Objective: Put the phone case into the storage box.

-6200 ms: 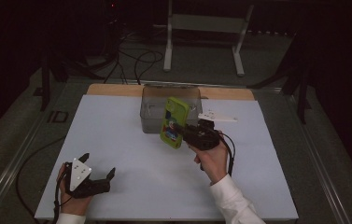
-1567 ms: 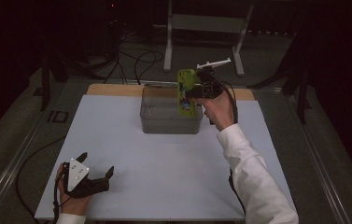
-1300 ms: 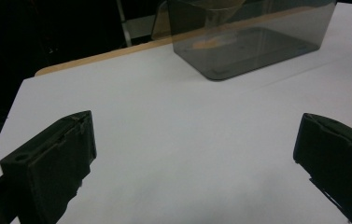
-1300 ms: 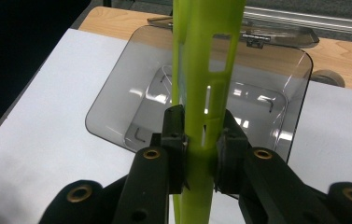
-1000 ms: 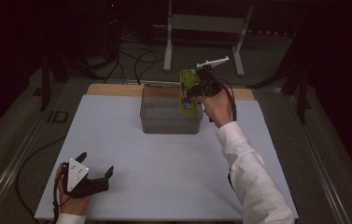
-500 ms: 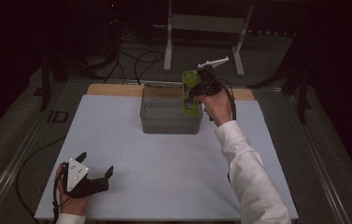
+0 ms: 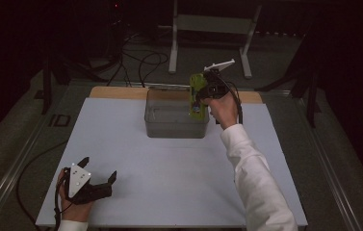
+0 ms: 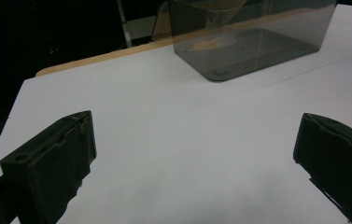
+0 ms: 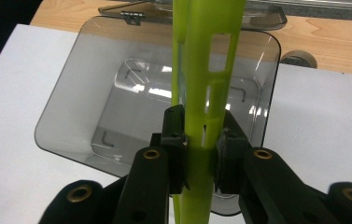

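A lime-green slotted plastic piece hangs upright over the right end of a clear grey bin, with my right gripper shut on it. In the right gripper view the green piece is pinched edge-on between the pads of the right gripper, above the empty bin. Near the table's front left corner my left gripper rests open. Its jaws in the left gripper view stand wide apart with nothing between them.
The bin's lid lies behind it on a wooden strip at the table's far edge. White table surface stretches between the bin and the left gripper. A metal stand and cables lie on the floor beyond.
The right gripper has shifted the green piece slightly over the bin's right end and turned it more edge-on. The left gripper has stayed in place.
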The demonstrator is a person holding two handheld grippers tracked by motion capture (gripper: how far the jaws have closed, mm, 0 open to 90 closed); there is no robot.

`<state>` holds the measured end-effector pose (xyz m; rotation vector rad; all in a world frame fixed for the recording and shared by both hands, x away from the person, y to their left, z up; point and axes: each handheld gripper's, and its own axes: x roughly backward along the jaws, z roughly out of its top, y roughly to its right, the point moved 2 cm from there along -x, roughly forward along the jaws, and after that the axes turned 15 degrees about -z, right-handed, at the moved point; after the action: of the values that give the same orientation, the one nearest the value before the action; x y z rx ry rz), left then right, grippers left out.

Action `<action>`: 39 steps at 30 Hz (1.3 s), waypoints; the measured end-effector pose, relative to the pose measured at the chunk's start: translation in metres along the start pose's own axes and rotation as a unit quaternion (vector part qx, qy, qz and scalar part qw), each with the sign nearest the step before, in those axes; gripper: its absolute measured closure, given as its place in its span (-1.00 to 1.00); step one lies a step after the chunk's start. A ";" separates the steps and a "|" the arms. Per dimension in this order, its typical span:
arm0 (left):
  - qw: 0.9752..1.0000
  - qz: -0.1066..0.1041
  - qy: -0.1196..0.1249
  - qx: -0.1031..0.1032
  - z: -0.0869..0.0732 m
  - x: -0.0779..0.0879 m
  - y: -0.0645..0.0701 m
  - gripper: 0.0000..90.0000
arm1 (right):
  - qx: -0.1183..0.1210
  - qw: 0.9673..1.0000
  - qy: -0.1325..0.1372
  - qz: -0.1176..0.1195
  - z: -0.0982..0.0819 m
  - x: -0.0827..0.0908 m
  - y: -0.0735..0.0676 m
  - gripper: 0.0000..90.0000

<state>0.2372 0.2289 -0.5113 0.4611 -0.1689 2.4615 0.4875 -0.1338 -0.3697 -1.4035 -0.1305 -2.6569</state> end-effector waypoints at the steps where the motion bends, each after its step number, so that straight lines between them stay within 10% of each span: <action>1: 1.000 0.000 0.000 0.000 0.000 0.000 0.000 -1.00 | 0.002 1.000 0.002 -0.002 0.000 -0.001 0.000 0.73; 39: 1.000 0.001 0.002 0.000 0.000 0.001 -0.001 -1.00 | -0.003 0.999 -0.028 -0.041 0.000 -0.026 0.002 0.73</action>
<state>0.2369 0.2302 -0.5107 0.4551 -0.1684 2.4648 0.5030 -0.1341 -0.3913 -1.5065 -0.1915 -2.6861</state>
